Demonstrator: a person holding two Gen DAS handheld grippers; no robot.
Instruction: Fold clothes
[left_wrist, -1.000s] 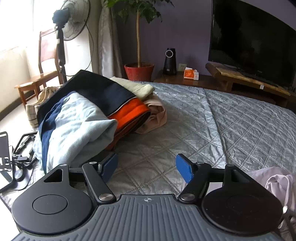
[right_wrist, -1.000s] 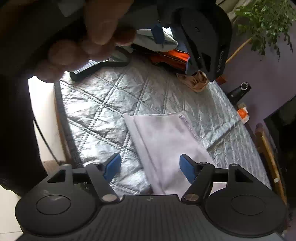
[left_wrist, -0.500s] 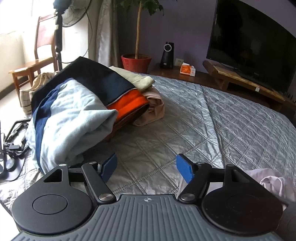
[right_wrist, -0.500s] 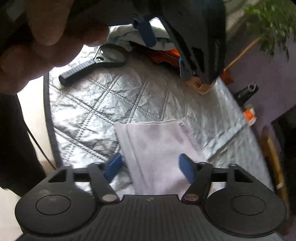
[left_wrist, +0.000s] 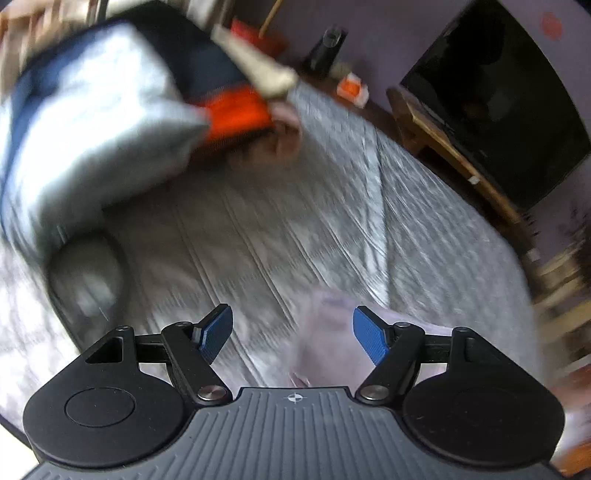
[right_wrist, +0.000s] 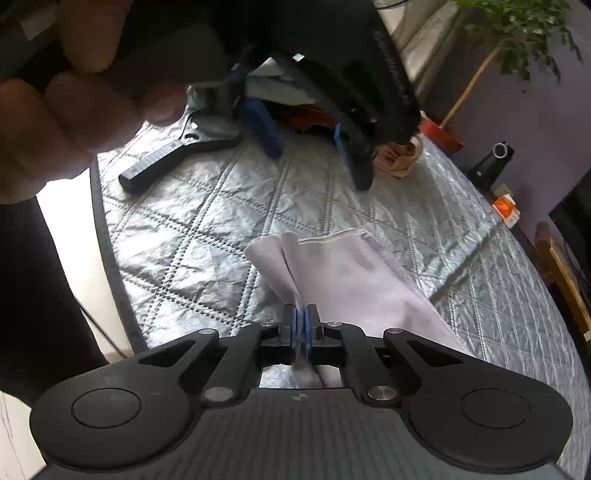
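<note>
A pale lilac garment (right_wrist: 354, 273) lies flat on the grey quilted bed cover (right_wrist: 207, 229). My right gripper (right_wrist: 302, 325) is shut on the garment's near edge, and a pleat of cloth rises into the pads. In the blurred left wrist view my left gripper (left_wrist: 291, 334) is open above the bed, its blue pads wide apart, with the lilac garment (left_wrist: 332, 332) just beyond and under the right pad. The right wrist view also shows the left gripper (right_wrist: 303, 136) from outside, held in a hand (right_wrist: 74, 103) above the garment's far side, open.
A pile of clothes (left_wrist: 110, 110) in light blue, navy, orange and beige sits at the bed's far left. A spare black handle (right_wrist: 177, 155) lies on the cover. Beyond the bed stand a television (left_wrist: 498, 103), a wooden bench (left_wrist: 443, 147) and a potted plant (right_wrist: 517, 44).
My right gripper has shut on the lilac garment's edge, gathering it into a pleat. My left gripper has tipped downward and rolled, coming over the garment; it stays open.
</note>
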